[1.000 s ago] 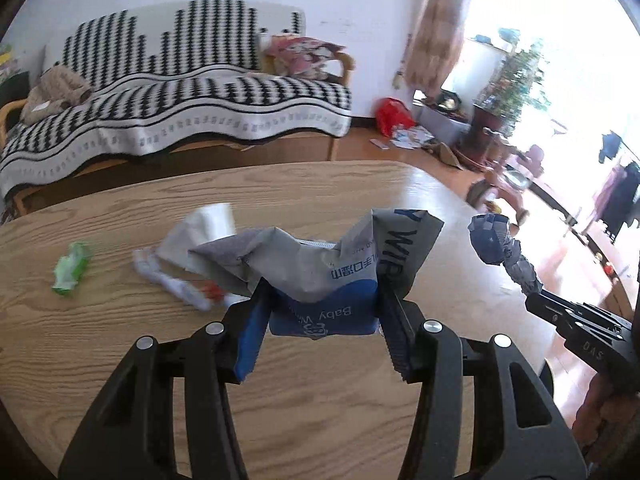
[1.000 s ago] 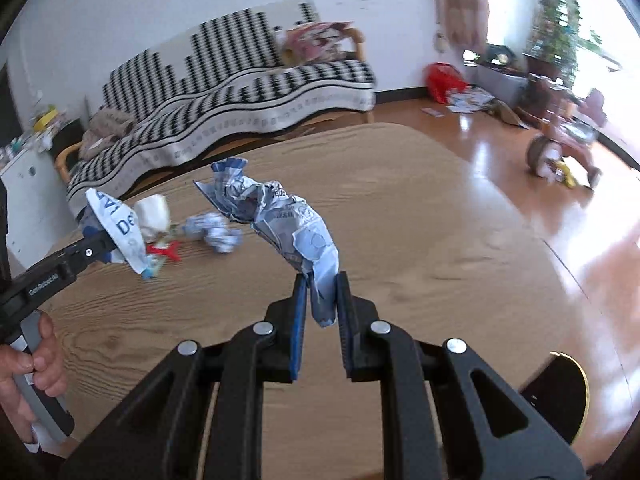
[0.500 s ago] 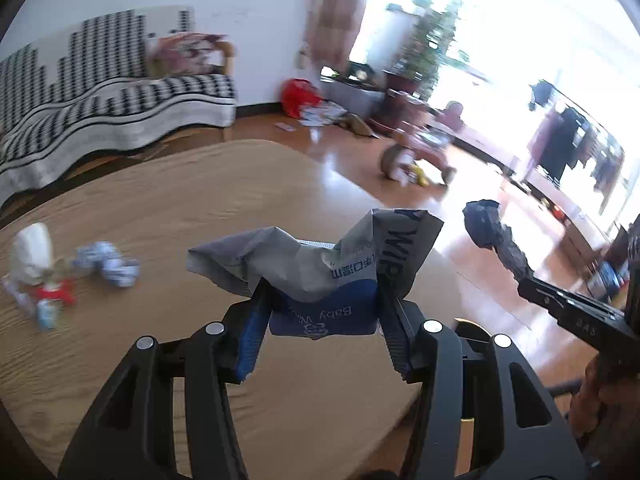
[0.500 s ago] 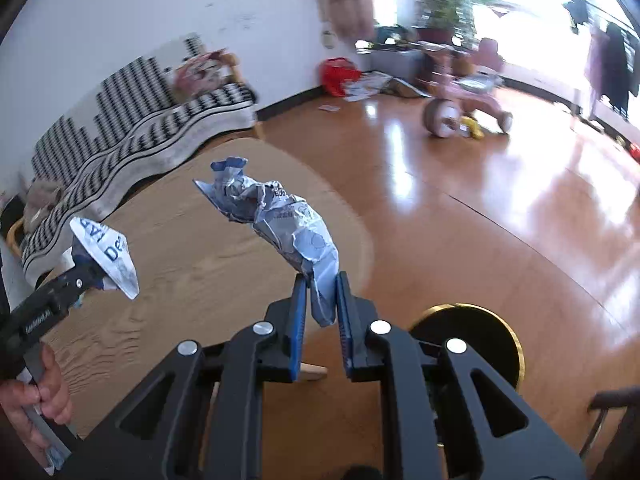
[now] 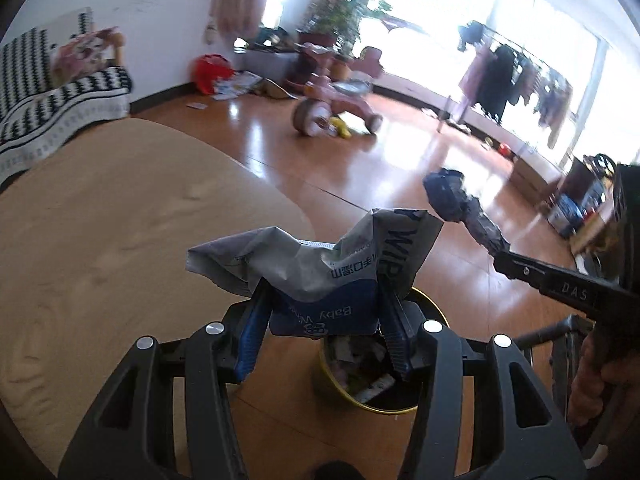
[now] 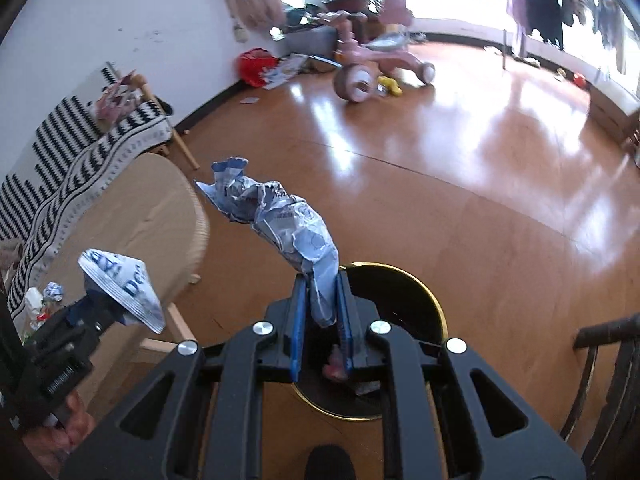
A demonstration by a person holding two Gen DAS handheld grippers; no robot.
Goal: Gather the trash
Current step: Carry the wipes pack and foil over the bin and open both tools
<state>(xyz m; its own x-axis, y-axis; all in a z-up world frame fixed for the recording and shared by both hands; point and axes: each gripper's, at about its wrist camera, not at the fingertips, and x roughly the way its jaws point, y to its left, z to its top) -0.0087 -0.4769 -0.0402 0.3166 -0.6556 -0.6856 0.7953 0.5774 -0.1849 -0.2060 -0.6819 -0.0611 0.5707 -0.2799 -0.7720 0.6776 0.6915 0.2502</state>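
Left gripper [image 5: 324, 312] clamps a wipes pack [image 5: 320, 276]; right gripper [image 6: 322, 308] pinches a crumpled wrapper [image 6: 280, 220]. Both have swung off the table [image 5: 120, 220], now at 9 o'clock, and hang above the gold-rimmed bin [image 6: 424, 300] at 6 o'clock. Judgement: drop next. More litter [image 6: 44, 300] remains on the table.

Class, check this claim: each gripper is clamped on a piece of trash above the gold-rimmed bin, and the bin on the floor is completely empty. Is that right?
Not quite. The bin is not empty: the left wrist view shows scraps already inside. The rest holds: the left gripper clamps the baby wipes packet, and the right gripper clamps the crumpled wrapper, above the bin.
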